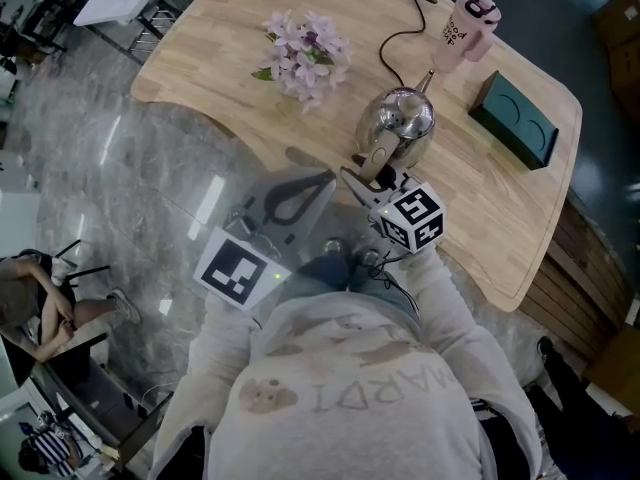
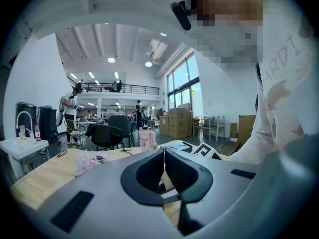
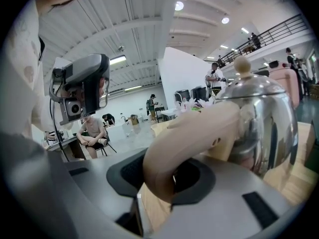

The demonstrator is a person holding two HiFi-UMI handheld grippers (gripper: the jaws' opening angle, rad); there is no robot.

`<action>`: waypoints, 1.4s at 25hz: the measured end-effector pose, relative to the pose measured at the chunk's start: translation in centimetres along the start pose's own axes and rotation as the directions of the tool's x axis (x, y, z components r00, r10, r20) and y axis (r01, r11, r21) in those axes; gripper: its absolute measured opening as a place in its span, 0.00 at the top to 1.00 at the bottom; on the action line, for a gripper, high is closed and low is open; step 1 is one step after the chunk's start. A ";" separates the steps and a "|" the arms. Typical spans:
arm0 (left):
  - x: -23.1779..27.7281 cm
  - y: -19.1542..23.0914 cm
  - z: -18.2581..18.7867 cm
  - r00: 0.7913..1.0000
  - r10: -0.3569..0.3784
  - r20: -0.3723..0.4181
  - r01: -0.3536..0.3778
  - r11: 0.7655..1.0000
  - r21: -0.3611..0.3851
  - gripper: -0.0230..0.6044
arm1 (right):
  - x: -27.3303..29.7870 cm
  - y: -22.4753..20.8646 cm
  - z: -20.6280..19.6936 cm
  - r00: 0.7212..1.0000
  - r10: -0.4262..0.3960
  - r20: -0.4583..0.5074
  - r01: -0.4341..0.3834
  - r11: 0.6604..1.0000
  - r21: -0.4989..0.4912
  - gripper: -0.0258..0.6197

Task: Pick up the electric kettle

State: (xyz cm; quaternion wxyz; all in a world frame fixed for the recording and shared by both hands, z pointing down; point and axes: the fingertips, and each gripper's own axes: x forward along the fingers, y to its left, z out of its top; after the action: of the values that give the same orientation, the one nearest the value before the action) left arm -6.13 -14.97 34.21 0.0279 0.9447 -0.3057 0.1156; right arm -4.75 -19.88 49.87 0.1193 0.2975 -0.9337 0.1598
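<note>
A shiny steel electric kettle (image 1: 398, 118) with a beige handle (image 1: 379, 155) stands upright near the front edge of the wooden table (image 1: 220, 28). My right gripper (image 1: 362, 176) is shut on that handle. In the right gripper view the beige handle (image 3: 192, 136) fills the gap between the dark pads, and the steel body (image 3: 261, 118) rises just behind my right gripper (image 3: 160, 176). My left gripper (image 1: 326, 180) hovers left of the kettle at the table's edge. In the left gripper view my left gripper (image 2: 163, 156) has its jaws meeting, with nothing between them.
A pink bottle (image 1: 466, 28) stands behind the kettle, and a black cord (image 1: 392, 38) runs beside it. Purple flowers (image 1: 306, 53) lie at the left of the table. A teal box (image 1: 514, 118) sits at the right. Grey marble floor (image 1: 120, 178) lies below the table's edge.
</note>
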 end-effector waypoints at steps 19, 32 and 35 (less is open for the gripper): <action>0.6 -1.3 2.0 0.998 -0.009 0.065 0.008 1.000 0.016 0.94 | -6.6 3.6 8.7 0.992 0.035 0.121 -0.020 0.993 -0.120 0.77; 1.9 -4.9 3.8 0.991 -0.081 0.111 0.077 0.996 0.042 0.94 | -14.2 8.2 11.3 0.990 0.060 0.131 -0.035 0.982 -0.183 0.77; 2.0 -5.7 4.1 0.989 -0.091 0.116 0.086 0.995 0.043 0.94 | -15.3 9.0 11.4 0.990 0.065 0.126 -0.040 0.981 -0.192 0.77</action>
State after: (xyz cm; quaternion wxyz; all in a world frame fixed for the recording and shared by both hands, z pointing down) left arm -0.42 -11.97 30.75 -0.0030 0.9628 -0.2623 0.0643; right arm 0.59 -9.20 32.42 0.0807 0.2700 -0.9580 0.0536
